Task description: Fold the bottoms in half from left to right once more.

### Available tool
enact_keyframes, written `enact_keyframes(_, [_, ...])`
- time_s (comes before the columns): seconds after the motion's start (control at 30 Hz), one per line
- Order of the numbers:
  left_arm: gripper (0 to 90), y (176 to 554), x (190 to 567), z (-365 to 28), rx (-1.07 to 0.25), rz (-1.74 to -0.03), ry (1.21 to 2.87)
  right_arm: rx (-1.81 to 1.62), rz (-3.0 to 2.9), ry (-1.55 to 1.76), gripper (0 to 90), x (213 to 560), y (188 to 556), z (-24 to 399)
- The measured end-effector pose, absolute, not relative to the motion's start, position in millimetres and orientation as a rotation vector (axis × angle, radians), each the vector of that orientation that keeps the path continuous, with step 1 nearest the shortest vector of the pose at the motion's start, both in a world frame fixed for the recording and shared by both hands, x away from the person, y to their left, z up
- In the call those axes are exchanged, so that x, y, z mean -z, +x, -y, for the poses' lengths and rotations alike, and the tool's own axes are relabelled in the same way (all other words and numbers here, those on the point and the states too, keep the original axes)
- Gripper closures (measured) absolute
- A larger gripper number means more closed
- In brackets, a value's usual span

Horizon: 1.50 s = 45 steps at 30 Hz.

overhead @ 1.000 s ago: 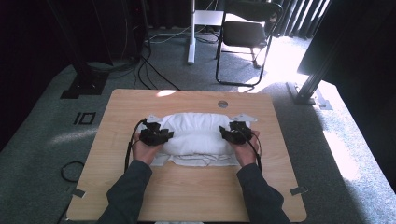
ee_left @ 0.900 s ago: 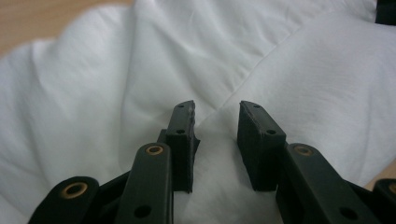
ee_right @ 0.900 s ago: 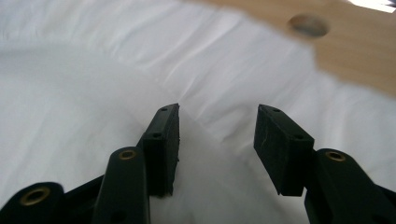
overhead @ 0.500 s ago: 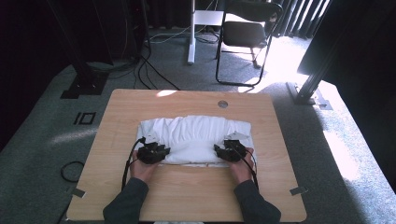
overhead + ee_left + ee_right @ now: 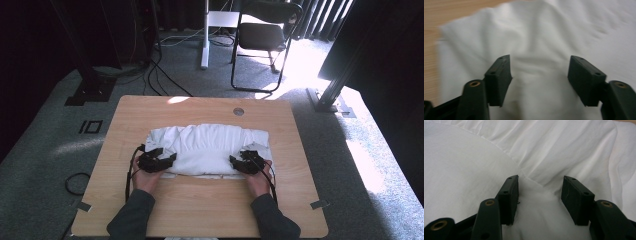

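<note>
On the pale wooden tabletop (image 5: 200,205) lies the folded white cotton cloth (image 5: 210,150). The left tool (image 5: 540,75) has just been opening, cloth slack between; the right tool (image 5: 539,195) stands released. Lift both away level, sparing the fold.

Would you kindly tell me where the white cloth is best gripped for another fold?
Probably the two near corners of the white cloth, approached from the person's side. Its near edge lies flat along the table, and the left gripper and right gripper already sit there, open.

Folding chair (image 5: 264,40) beyond wooden table (image 5: 200,210), cables (image 5: 165,75) on grey carpet (image 5: 40,165)
</note>
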<state>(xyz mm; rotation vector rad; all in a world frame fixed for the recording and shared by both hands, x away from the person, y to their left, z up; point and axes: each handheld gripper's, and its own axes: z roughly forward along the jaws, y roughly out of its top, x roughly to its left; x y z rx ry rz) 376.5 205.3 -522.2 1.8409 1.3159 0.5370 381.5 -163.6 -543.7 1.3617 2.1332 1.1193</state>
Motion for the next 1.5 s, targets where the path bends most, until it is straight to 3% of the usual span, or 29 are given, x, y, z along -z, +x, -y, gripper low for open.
enact_keyframes(0.07, [26.7,382,524,-214,-0.579,-1.383,1.842,-1.121,-2.131,1.359,47.4,544,381,164])
enact_keyframes(0.27, [15.4,398,544,-230,-0.534,-1.503,1.859,-1.119,-2.134,1.351,47.5,544,381,163])
enact_keyframes(0.53, [12.3,400,552,-230,-0.575,-1.512,1.881,-1.116,-2.134,1.351,47.5,544,381,163])
enact_keyframes(0.7, [15.5,399,553,-223,-0.581,-1.476,1.903,-1.094,-2.138,1.341,47.0,539,382,161])
enact_keyframes(0.83, [30.8,397,550,-219,-0.563,-1.446,1.920,-1.117,-2.129,1.309,45.0,526,384,157])
enact_keyframes(0.93, [51.3,393,549,-218,-0.539,-1.416,1.922,-1.144,-2.124,1.283,44.3,515,386,149])
enact_keyframes(1.0, [69.6,393,549,-219,-0.508,-1.411,1.913,-1.151,-2.124,1.276,43.9,512,387,146])
enact_keyframes(1.03, [69.6,393,549,-219,-0.508,-1.411,1.913,-1.159,-2.124,1.269,42.8,510,389,143])
enact_keyframes(1.07, [79.0,393,552,-222,-0.434,-1.404,1.869,-1.168,-2.124,1.252,42.0,506,392,136])
enact_keyframes(1.23, [84.1,395,552,-228,-0.378,-1.401,1.851,-1.149,-2.171,1.203,39.3,505,402,118])
enact_keyframes(1.5, [85.6,398,545,-245,-0.326,-1.416,1.790,-1.039,-2.281,1.255,38.5,540,418,103])
